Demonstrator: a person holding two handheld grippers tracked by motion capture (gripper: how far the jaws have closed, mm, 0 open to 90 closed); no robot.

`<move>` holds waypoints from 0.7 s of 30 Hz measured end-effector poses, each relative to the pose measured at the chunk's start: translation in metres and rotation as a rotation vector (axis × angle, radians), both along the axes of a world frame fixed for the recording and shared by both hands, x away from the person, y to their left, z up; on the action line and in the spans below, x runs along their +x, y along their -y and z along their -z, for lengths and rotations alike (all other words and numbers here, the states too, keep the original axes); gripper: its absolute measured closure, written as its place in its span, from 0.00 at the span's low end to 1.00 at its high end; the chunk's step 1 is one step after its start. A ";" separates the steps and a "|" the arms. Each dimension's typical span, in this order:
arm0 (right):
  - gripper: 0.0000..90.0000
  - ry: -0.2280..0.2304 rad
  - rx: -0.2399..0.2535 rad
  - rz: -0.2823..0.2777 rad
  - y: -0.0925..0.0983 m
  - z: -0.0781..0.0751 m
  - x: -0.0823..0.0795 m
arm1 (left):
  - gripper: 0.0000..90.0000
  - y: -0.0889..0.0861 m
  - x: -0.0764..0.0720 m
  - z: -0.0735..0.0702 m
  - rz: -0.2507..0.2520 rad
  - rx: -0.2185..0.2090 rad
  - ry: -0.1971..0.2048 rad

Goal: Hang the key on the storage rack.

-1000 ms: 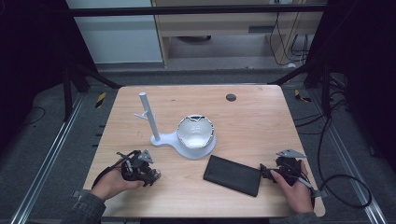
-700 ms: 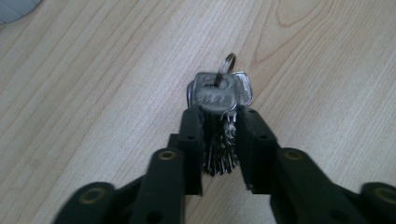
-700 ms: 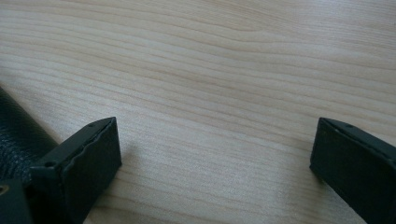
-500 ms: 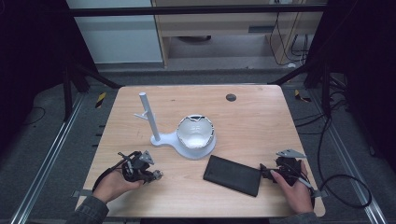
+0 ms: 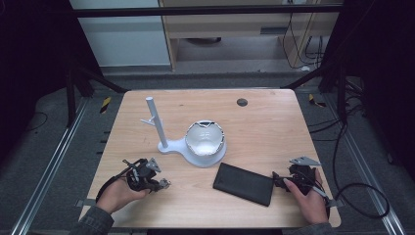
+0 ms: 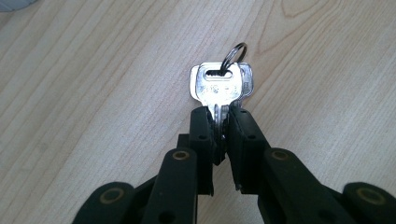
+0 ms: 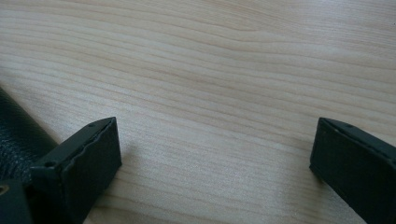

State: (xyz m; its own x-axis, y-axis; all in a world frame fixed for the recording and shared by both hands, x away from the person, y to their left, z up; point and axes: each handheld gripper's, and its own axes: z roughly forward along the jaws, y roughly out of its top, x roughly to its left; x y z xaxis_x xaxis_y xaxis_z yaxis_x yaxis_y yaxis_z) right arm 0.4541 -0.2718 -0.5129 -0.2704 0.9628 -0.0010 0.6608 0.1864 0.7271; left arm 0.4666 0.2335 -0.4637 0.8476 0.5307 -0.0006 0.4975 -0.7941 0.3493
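Observation:
A small bunch of silver keys [image 6: 218,86] on a ring lies on the wooden table [image 5: 274,127]. My left gripper [image 6: 220,114] has just been closing, and its jaws now pinch the keys' blades, with the heads and ring sticking out ahead. In the high view the left gripper [image 5: 161,184] is at the front left with the keys [image 5: 165,184] at its tip. My right gripper [image 5: 278,182] rests at the front right, by the edge of a black wallet [image 5: 243,183]. Seen up close, the right gripper [image 7: 212,144] is open over bare wood, with the wallet [image 7: 14,135] beside its left jaw.
A white stand [image 5: 204,138] with a bowl-shaped dish and an upright post [image 5: 155,122] sits mid-table. A dark round spot [image 5: 242,102] marks the far side. Black frame bars and cables surround the table.
The left gripper's jaws have drawn together, and the keys now show at its tip. Both hands stay where they were.

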 end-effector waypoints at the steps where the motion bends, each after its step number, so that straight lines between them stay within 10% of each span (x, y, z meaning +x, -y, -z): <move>1: 0.02 0.000 0.000 0.000 0.000 0.000 0.000 | 0.89 0.000 0.000 0.000 -0.006 0.004 0.002; 21: 0.02 0.000 0.000 0.000 0.000 0.000 0.000 | 1.00 -0.007 -0.003 -0.020 -0.017 -0.015 0.023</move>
State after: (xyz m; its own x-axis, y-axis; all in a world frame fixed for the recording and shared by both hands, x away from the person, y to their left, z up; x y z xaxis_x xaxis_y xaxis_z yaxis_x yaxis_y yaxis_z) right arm 0.4541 -0.2719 -0.5129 -0.2705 0.9627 -0.0011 0.6607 0.1865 0.7271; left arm 0.4636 0.2409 -0.4438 0.8382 0.5452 0.0106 0.5028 -0.7802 0.3722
